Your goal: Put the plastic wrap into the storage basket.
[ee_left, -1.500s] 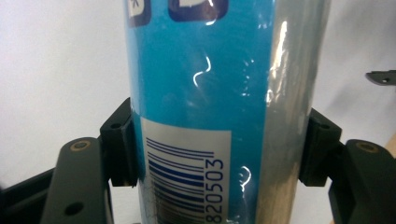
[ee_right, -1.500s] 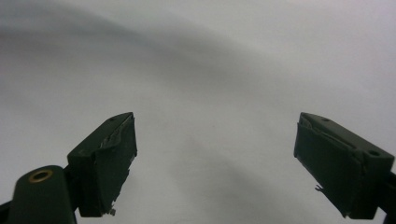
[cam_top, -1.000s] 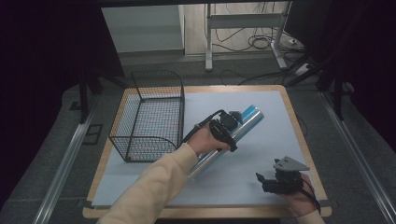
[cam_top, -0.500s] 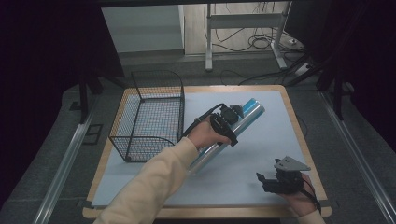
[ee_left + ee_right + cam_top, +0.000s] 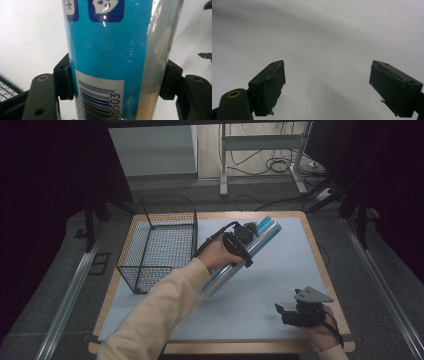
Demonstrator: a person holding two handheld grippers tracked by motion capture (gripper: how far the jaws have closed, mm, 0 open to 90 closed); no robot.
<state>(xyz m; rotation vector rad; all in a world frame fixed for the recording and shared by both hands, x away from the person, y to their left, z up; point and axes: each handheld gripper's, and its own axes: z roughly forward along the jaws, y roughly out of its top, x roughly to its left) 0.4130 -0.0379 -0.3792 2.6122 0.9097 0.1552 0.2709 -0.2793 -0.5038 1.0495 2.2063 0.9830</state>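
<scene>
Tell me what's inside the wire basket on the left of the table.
Nothing shows inside the wire basket: through its mesh only the bare bottom and the table appear. The forearm covers none of it. The blue roll lies outside, clamped in the left gripper.

You are working in a lab: dark curtains (image 5: pixel 45 195) enclose the table (image 5: pixel 320 270), floor rails (image 5: pixel 65 300) flank it, cables (image 5: pixel 280 165) trail behind.

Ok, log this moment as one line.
left gripper: shut on roll | roll: beside wire basket | right gripper: open, nothing between the pads
</scene>
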